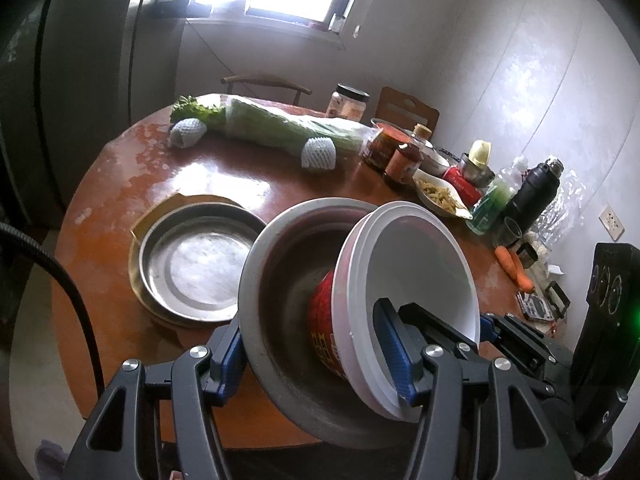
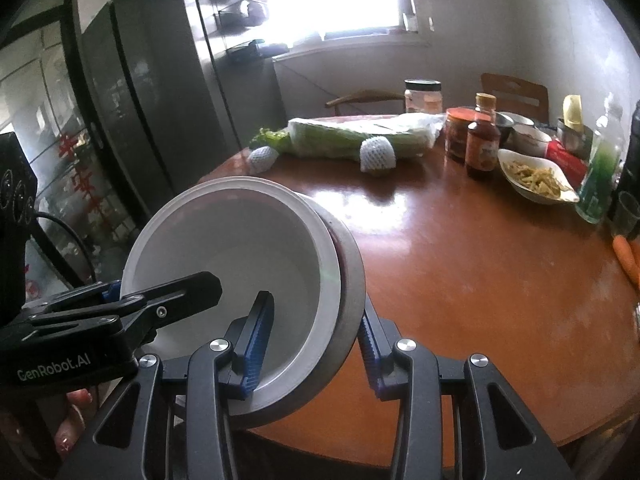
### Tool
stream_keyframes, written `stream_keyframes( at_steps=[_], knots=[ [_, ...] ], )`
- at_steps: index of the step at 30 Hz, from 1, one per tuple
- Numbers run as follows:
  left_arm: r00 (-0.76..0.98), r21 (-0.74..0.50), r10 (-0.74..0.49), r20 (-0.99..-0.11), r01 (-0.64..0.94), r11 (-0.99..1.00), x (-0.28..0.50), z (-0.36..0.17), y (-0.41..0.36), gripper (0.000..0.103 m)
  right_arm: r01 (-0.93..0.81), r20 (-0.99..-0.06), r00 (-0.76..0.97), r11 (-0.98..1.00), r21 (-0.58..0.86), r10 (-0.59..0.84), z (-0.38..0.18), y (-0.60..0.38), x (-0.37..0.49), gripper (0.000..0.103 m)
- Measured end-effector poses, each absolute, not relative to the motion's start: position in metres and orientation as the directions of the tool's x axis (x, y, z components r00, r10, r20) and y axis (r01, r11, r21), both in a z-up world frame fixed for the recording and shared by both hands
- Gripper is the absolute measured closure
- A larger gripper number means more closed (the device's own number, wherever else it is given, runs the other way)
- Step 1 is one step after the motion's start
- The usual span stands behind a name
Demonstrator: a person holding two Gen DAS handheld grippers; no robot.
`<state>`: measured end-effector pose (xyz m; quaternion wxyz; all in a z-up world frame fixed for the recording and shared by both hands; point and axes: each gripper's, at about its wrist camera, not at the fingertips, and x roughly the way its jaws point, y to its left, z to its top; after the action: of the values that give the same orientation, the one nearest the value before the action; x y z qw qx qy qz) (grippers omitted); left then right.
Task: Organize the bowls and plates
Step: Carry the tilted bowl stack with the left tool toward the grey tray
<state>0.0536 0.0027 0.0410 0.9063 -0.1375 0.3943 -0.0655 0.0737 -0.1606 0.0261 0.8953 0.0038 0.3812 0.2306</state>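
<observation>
A white plastic bowl [image 1: 420, 264] with a red printed outside sits nested in a grey metal bowl [image 1: 280, 280], and the stack is tipped on its side above the round brown table [image 1: 240, 184]. My left gripper [image 1: 312, 340] is shut on the stack, one finger outside the metal wall and one inside the white bowl. My right gripper [image 2: 314, 312] is shut on the opposite side of the white bowl [image 2: 240, 248] and metal bowl [image 2: 352, 280] in the same way. A round metal plate [image 1: 200, 264] lies on a gold tray [image 1: 160, 208] to the left.
At the table's far side lie a wrapped cabbage [image 1: 280, 128] and two foam-netted fruits. To the right stand jars, bottles, a dish of food [image 1: 440, 196], a dark flask [image 1: 536, 192] and carrots [image 1: 516, 268]. A tall fridge [image 2: 132, 100] stands on the left and chairs stand behind.
</observation>
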Motion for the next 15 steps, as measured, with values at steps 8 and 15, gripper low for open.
stream_keyframes(
  at_steps=[8,15],
  knots=[
    [0.695,-0.311,-0.213,-0.686,-0.016,0.95,0.061,0.046,0.027,0.044,-0.442,-0.678,0.597,0.881,0.168,0.429,0.032,-0.135,0.084,0.061],
    [0.713,-0.306,-0.186,-0.676,-0.042,0.951,0.068,0.055,0.053,0.044,-0.473,-0.668,0.595,0.867,0.158,0.447,0.04,-0.107,0.095,0.061]
  ],
)
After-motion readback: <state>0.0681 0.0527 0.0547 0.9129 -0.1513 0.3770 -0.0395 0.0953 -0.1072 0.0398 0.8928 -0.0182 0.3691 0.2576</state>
